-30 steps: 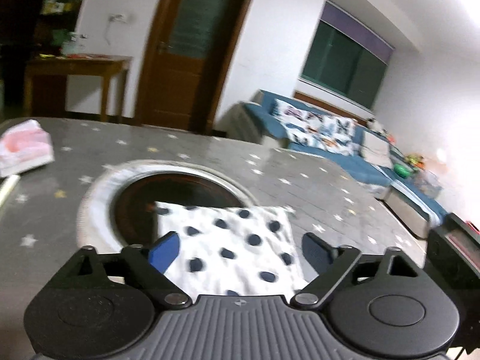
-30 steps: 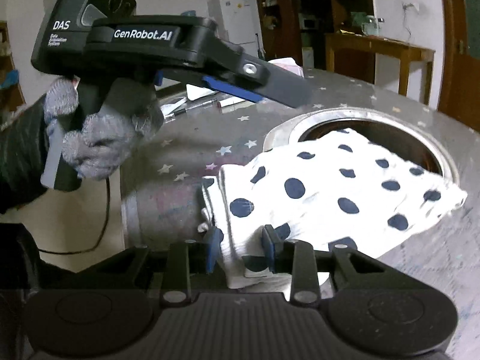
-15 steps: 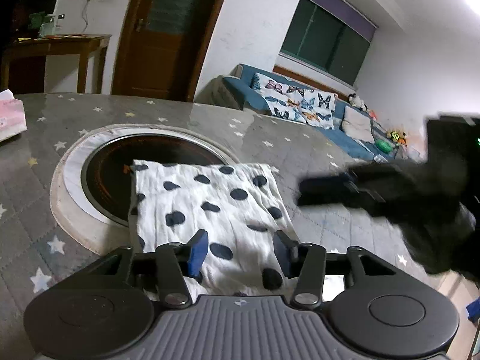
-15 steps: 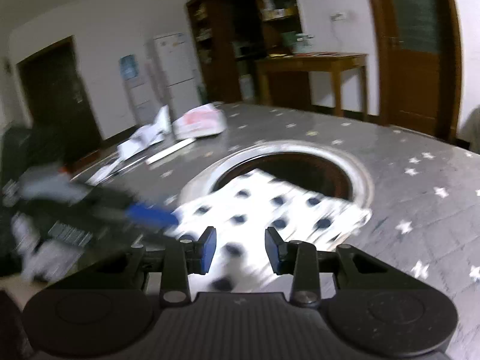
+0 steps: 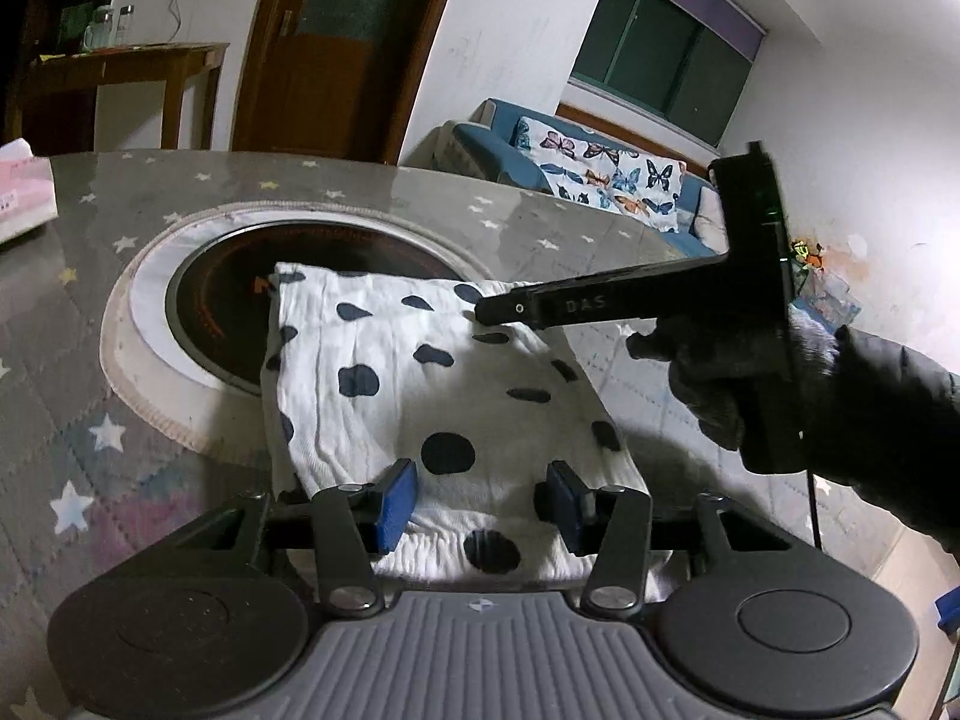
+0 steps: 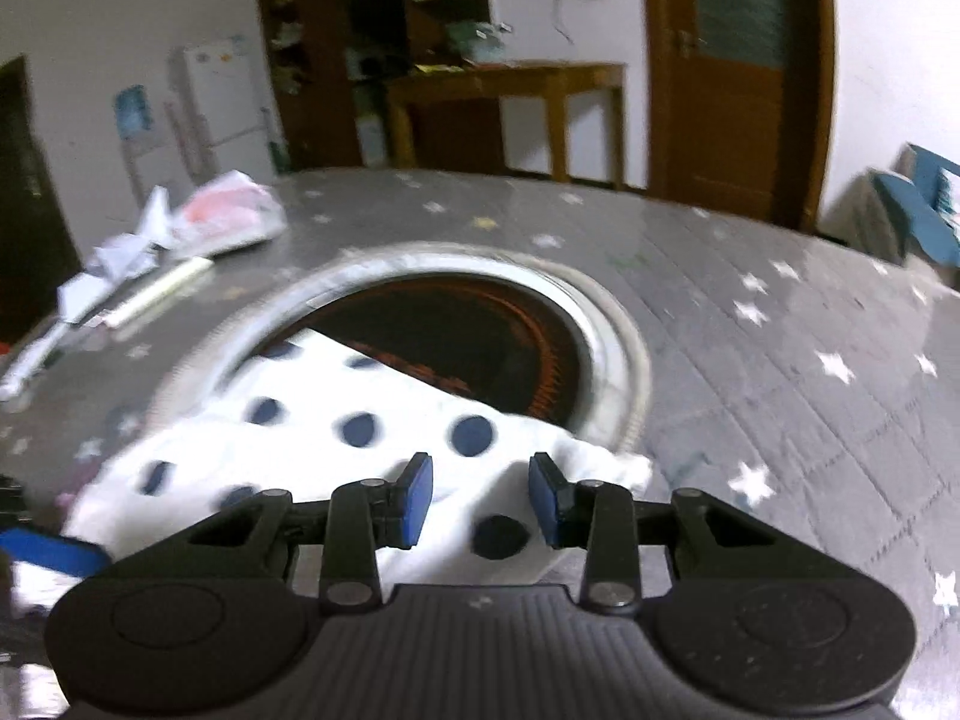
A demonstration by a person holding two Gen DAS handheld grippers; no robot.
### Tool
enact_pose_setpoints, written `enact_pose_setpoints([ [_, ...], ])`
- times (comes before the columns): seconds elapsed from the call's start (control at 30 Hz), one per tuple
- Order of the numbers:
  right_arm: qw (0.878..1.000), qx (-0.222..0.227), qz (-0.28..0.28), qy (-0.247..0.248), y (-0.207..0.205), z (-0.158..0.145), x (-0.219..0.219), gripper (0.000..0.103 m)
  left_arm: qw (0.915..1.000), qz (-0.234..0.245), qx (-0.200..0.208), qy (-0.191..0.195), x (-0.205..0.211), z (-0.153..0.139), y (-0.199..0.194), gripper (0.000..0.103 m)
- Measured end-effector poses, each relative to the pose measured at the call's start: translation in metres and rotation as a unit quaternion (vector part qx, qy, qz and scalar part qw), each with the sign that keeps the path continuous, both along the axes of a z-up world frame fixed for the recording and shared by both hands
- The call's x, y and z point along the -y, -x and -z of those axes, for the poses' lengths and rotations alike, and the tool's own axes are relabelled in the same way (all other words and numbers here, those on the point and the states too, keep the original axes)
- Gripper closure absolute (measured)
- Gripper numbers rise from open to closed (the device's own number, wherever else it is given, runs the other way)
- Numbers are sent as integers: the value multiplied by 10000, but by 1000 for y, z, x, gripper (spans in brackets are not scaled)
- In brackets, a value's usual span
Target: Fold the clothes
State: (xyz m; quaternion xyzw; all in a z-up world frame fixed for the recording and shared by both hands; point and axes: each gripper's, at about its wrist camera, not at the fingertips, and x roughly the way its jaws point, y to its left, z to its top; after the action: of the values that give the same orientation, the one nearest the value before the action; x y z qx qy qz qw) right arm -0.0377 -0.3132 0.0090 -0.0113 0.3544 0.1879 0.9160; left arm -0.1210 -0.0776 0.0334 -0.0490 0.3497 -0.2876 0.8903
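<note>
Folded cloth (image 5: 432, 384) laid on table (image 5: 54, 396), partly over round inset (image 5: 228, 300); tissue pack (image 5: 24, 192) placed far left.

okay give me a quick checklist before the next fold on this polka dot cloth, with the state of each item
1. Left gripper open, jaws apart over the near edge of the polka dot cloth: ok.
2. Right gripper open above the cloth: ok.
3. Neither gripper pinching fabric: ok.
4. Cloth flat and squared: mostly, near edge slightly rumpled; ok.
5. Cloth clear of the round dark burner: not ok, its far part lies over it.
6. Burner off or cool: cannot tell.
</note>
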Motion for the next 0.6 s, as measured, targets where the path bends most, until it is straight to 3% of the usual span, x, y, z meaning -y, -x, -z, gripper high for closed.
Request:
enact_pose_setpoints([
  [0.17,9998,71,-145,150,1,-8,-6,68,10000,11,-7,9,-1,1,-1,52],
  [0.37,9959,222,-867,129,-3,-31,-40,68,9997,-5,167,151,-2,-12,2,51],
  [0.6,9872,19,-1534,429,-26,-20,-90,68,9999,-79,-22,135,-6,-2,-2,51],
])
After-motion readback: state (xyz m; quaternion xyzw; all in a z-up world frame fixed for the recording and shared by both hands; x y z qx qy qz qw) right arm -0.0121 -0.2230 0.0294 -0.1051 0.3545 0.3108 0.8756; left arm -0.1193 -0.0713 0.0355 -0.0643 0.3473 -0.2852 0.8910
